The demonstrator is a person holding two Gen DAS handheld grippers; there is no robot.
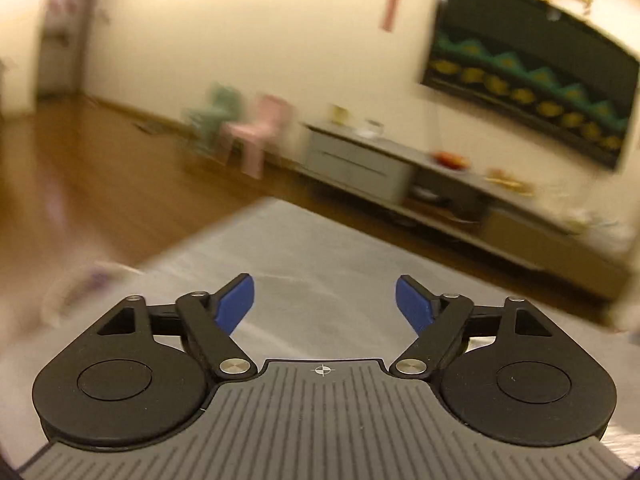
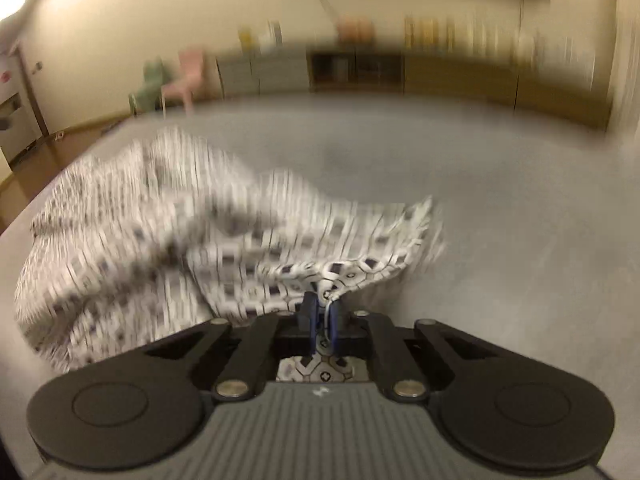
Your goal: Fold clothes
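Note:
A white garment [image 2: 168, 232] with a dark geometric print lies crumpled on the grey table [image 2: 500, 220], spread to the left and blurred by motion. My right gripper [image 2: 321, 312] is shut on an edge of this garment, and more of the cloth shows under the jaws. My left gripper [image 1: 325, 300] is open and empty, held above the grey table [image 1: 320, 256], its blue pads [image 1: 236, 300] wide apart. A blurred pale patch at the left edge of the left wrist view may be part of the garment [image 1: 80, 288].
A low TV cabinet [image 1: 400, 168] with small items stands along the far wall, under a dark wall hanging [image 1: 532, 76]. A pink chair [image 1: 260, 128] and a green chair [image 1: 212, 112] stand on the wooden floor [image 1: 80, 184] beyond the table edge.

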